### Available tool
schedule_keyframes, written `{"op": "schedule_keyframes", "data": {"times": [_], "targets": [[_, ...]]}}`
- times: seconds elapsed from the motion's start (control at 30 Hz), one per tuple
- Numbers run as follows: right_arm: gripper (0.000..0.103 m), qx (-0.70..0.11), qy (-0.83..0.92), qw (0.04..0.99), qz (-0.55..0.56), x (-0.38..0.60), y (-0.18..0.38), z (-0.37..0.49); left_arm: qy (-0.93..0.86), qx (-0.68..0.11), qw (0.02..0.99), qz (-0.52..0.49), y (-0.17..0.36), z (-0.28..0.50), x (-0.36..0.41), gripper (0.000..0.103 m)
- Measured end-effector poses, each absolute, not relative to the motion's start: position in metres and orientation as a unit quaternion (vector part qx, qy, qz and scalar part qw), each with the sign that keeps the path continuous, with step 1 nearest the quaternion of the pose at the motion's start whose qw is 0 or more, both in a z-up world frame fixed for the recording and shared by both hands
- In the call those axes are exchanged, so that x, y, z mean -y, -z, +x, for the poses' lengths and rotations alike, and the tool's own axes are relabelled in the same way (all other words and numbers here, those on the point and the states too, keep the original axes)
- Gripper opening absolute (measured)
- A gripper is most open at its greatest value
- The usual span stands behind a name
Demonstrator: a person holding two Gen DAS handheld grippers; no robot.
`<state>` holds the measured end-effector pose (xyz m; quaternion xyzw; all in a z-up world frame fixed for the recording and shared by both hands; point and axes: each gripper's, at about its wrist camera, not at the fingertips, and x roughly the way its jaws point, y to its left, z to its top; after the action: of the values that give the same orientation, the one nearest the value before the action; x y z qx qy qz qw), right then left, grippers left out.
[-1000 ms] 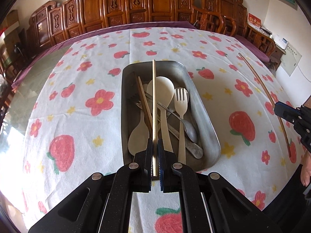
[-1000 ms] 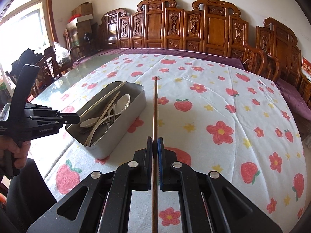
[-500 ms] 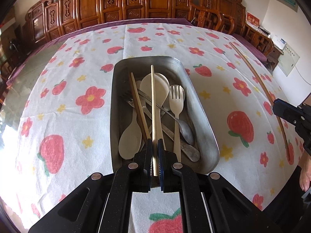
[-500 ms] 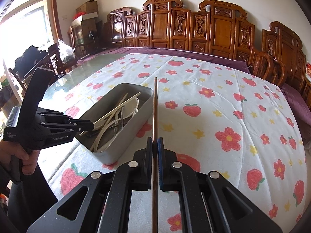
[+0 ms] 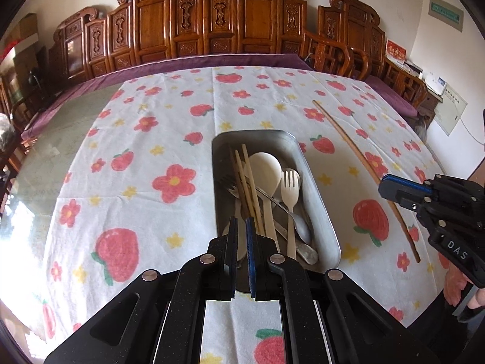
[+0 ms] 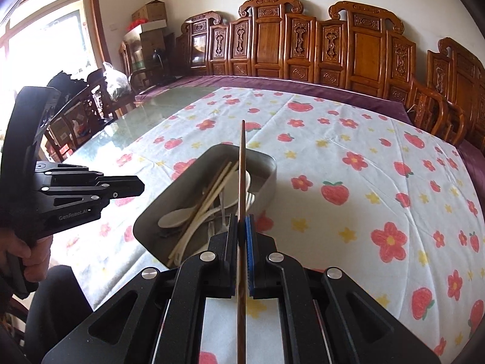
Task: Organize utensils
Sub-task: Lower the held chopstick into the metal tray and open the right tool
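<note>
A metal tray (image 5: pixel 318 200) on the flowered cloth holds pale chopsticks (image 5: pixel 247 182), a white spoon (image 5: pixel 266 166), a pale fork (image 5: pixel 291 188) and metal cutlery. My left gripper (image 5: pixel 239 227) hangs over the tray's near end, jaws a little apart and empty. My right gripper (image 6: pixel 241 227) is shut on a long brown chopstick (image 6: pixel 241 176), whose tip reaches over the tray (image 6: pixel 266 166). In the left wrist view the brown chopstick (image 5: pixel 357 157) slants to the right of the tray, held by the right gripper (image 5: pixel 391 188).
The flowered cloth (image 5: pixel 151 151) covers a glass-topped table with a purple edge. Carved wooden chairs (image 5: pixel 242 24) line the far side. The left gripper (image 6: pixel 91 194) and a hand show at the left of the right wrist view.
My left gripper let go of the pale chopstick, which now lies in the tray, and drew back to the left. My right gripper carried the brown chopstick left, over the tray.
</note>
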<state>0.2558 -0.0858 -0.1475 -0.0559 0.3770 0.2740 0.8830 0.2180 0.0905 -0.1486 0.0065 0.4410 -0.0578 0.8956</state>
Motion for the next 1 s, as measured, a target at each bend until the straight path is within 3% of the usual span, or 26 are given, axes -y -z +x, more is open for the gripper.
{"op": "schedule_keyframes", "data": {"times": [0.37, 0.43, 0.5, 0.67, 0.83, 1.0], "targets": [[0.006, -0.392, -0.290, 0.873, -0.013, 0.049, 0.148, 0.288, 0.037, -0.434, 0.900, -0.008, 0.142, 0.218, -0.119, 0.006], [0.006, -0.398, -0.292, 0.870, -0.004, 0.042, 0.151, 0.296, 0.033, -0.432, 0.901, -0.011, 0.142, 0.217, -0.123, 0.017], [0.006, -0.403, -0.293, 0.867, 0.000, 0.034, 0.154, 0.302, 0.029, -0.431, 0.902, -0.015, 0.143, 0.216, -0.128, 0.019], [0.006, -0.415, -0.290, 0.863, 0.001, 0.014, 0.168, 0.313, 0.020, -0.430, 0.902, -0.021, 0.144, 0.215, -0.139, 0.034], [0.006, -0.440, -0.276, 0.855, 0.009, 0.002, 0.190, 0.318, 0.010, -0.428, 0.903, -0.026, 0.145, 0.215, -0.150, 0.057], [0.006, -0.461, -0.264, 0.847, -0.009, -0.006, 0.213, 0.316, 0.008, -0.427, 0.904, -0.027, 0.145, 0.214, -0.156, 0.057]]}}
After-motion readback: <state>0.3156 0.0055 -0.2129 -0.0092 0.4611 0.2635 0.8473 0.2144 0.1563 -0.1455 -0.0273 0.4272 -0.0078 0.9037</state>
